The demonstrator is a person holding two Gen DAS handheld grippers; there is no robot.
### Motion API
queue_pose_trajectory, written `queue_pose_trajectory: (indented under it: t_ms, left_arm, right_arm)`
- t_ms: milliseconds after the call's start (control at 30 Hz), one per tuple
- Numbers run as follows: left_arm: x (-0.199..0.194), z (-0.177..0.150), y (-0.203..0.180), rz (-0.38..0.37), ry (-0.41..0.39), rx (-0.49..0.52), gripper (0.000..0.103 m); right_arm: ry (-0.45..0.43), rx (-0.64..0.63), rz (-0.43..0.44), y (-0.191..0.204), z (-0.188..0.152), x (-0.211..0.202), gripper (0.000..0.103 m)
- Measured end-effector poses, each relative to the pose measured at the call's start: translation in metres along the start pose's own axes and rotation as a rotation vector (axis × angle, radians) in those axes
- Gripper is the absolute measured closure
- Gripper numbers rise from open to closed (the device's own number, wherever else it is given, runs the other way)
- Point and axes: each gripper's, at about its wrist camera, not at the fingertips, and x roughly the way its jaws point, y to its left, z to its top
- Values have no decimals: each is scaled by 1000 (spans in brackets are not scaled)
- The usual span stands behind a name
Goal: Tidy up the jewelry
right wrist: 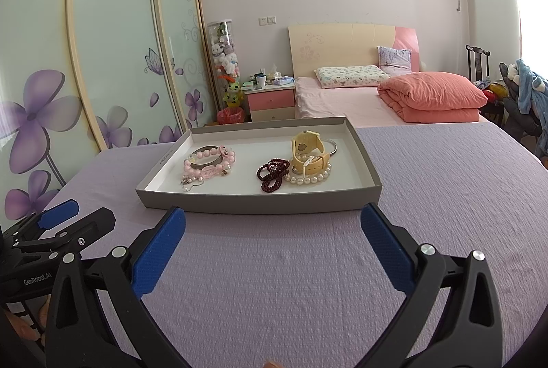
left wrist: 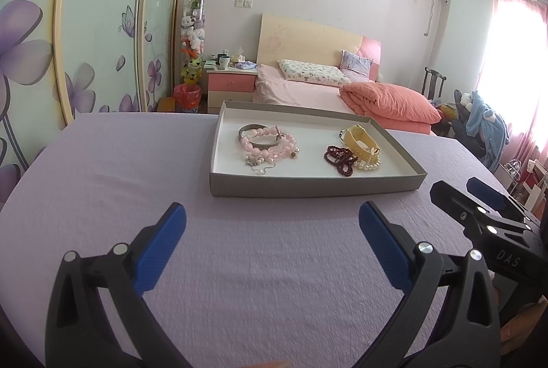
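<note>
Two spread: left hand-held gripper (left wrist: pixel 272 244) ("GenRoboLAI"); right hand-held gripper (right wrist: pixel 273 244) ("DAS"); tray (right wrist: pixel 260 200) ahead.

Pink bead bracelets (left wrist: pixel 270 143) are lying left in the shallow grey tray (left wrist: pixel 308 185), dark red beads (left wrist: pixel 340 159), pearls (left wrist: pixel 368 166) and a yellow watch (left wrist: pixel 363 142) resting right.

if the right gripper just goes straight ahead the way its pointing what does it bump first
Most likely the near wall of the grey tray. The right gripper is open, above the purple cloth, aimed at that wall; the dark red bead bracelet lies behind it. Height over the cloth is unclear.
</note>
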Motion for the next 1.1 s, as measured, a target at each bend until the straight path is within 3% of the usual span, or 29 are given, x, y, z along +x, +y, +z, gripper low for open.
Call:
queue_pose_trajectory:
  t_ms: [1100]
  left_arm:
    - [-1,10,-3,12,3,-1,2]
  right_arm:
    - [-2,-2,-1,-1,-1,2,1]
